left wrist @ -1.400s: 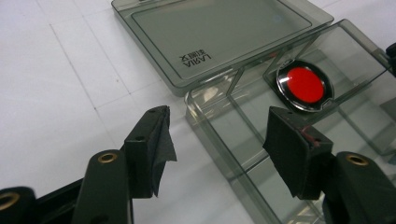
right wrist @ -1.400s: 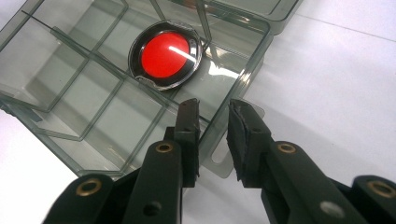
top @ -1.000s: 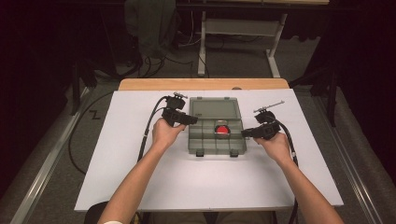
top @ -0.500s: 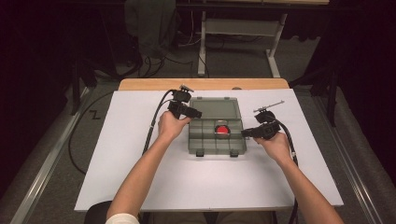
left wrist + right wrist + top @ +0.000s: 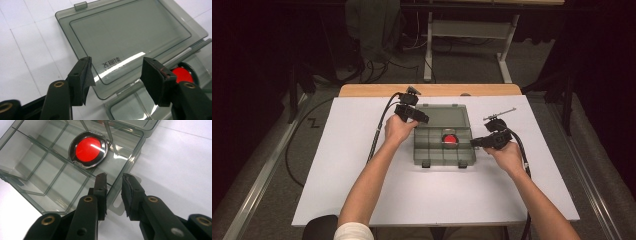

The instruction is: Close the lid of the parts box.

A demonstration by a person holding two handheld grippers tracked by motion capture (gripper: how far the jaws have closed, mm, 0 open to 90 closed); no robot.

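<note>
1. Box (image 5: 444, 150) of smoky clear plastic is lying open at the centre of the high view on the white table (image 5: 362, 195), its lid (image 5: 443, 116) folded flat toward the top of the frame.
2. A red disc (image 5: 451, 139) is sitting in a compartment at the box's right side, next to the hinge; in the right gripper view it is showing in the upper middle of the frame (image 5: 88, 149).
3. The left gripper (image 5: 424, 120) is hovering over the lid's left edge. In the left gripper view its jaws are standing apart above the lid (image 5: 130, 37), nothing pressed between the pads, and they have just been closing a little.
4. The right gripper (image 5: 476, 143) is sitting at the box's right wall. In the right gripper view its jaws are straddling that wall (image 5: 125, 176), one inside, one outside; whether the pads are pressing it I cannot tell.
</note>
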